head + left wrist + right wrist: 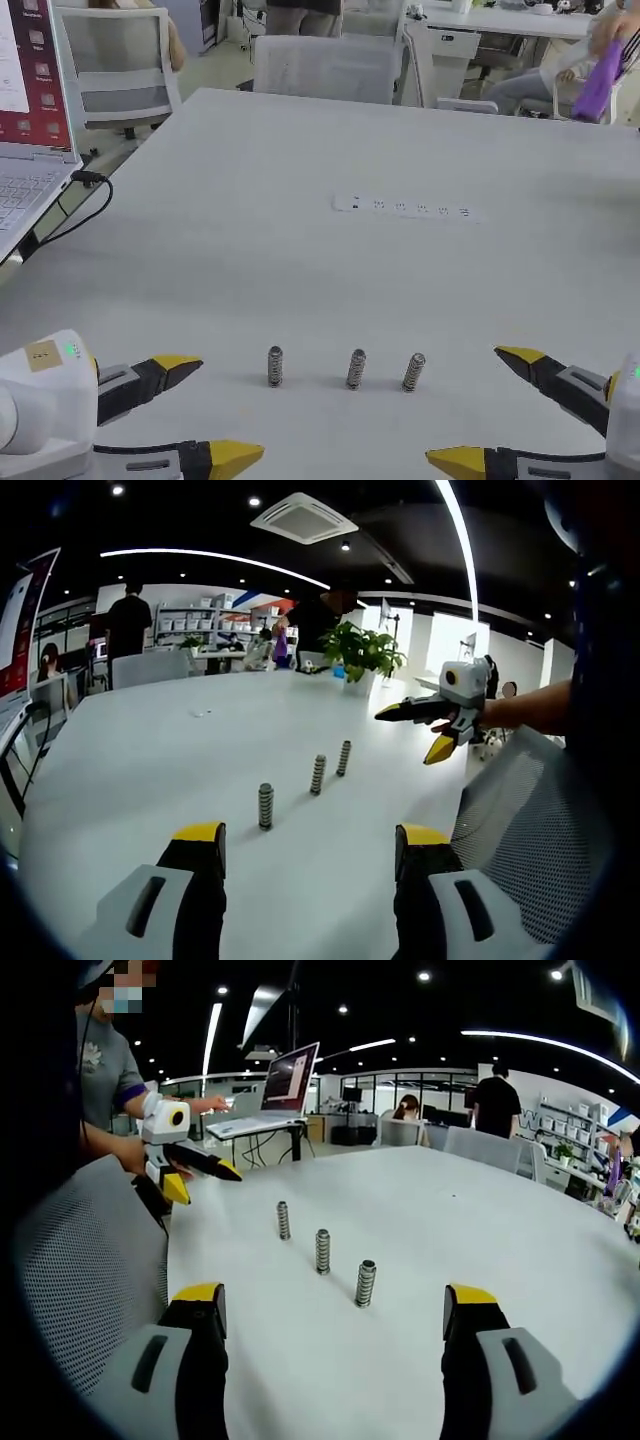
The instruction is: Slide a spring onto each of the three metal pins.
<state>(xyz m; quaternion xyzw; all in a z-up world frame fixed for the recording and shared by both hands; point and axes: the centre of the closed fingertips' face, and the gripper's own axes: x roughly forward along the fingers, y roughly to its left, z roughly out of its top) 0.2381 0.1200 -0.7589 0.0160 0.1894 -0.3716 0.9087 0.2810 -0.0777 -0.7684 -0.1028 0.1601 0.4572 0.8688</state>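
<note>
Bright, even office light from above; the pictures are sharp in the middle.
In the head view the white table is evenly lit and a little washed out, and the middle spring gives only a short, soft shadow. In both gripper views long ceiling light strips and small spot lamps glow against a dark ceiling. Straight lines bend strongly toward the edges, and the far room looks soft.

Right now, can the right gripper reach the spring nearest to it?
Probably yes. The right gripper has its jaws open beside the rightmost spring, with bare table between them and nothing in the way.
</note>
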